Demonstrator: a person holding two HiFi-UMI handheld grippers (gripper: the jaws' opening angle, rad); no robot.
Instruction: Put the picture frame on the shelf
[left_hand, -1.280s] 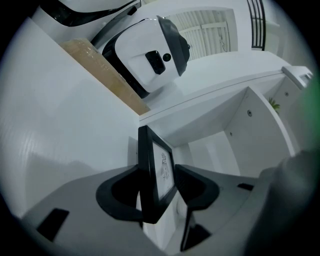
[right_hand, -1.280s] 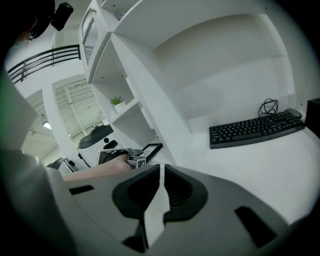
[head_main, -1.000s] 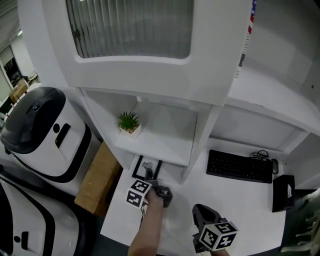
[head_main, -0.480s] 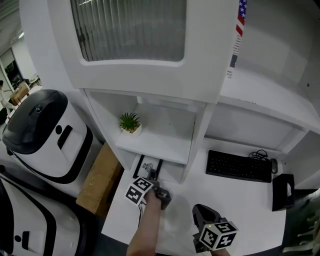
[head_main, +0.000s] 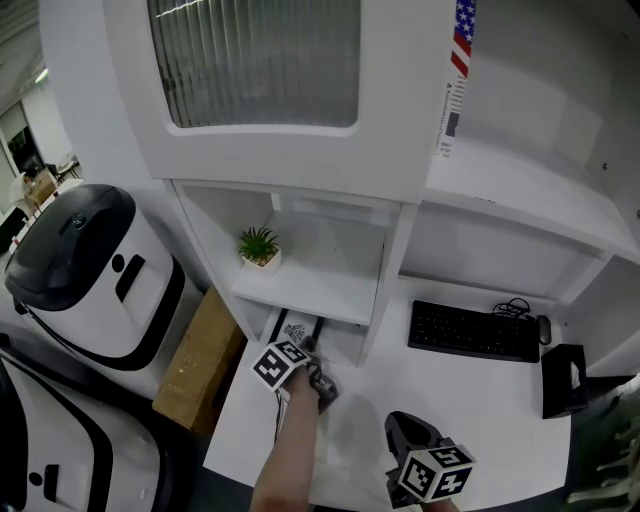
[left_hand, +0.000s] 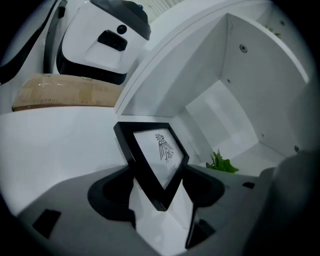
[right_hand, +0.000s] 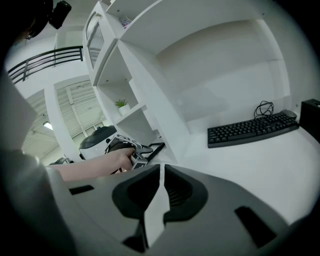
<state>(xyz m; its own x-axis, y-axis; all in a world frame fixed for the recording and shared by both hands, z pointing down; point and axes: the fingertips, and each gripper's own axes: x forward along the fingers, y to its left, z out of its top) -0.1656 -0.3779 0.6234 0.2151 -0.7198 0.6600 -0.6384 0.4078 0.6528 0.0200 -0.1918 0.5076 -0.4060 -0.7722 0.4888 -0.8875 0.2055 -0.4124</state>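
Releasing step, by my read. Right tongs (right_hand: 161, 172) sit nearest, bottom centre of the head view, over bare counter (head_main: 450, 400). They are pinched together with nothing in them, parked and well apart from the work.

Left tongs (left_hand: 160, 172) are next, lower centre-left of the head view, reaching into the low bay of the white shelving. Their jaws are opening and already stand wide. The picture frame (left_hand: 155, 155) is between them, its lower corner down in the gap. The pads don't look to be pressing on it, so I'd call it let go.

The frame sits in that low bay, right under the shelf (head_main: 320, 290) that carries the small plant (head_main: 258, 243). It is black-edged with a small dark print on white. The left gripper view is rolled, so I can't tell whether it stands straight or leans on the bay wall, and its foot is hidden by the tongs.

Further right the keyboard (head_main: 472, 332) lies on the counter, clear of all this.

Progress: the placement looks basically done, provided this bay counts as the shelf. If the plant level is the target, it needs a re-grip and a lift.

Next move: keep the jaws wide and pull the left tongs straight back along their own axis, with no sideways drift. The frame corner is close to both pads, so a skewed retreat could tip it.
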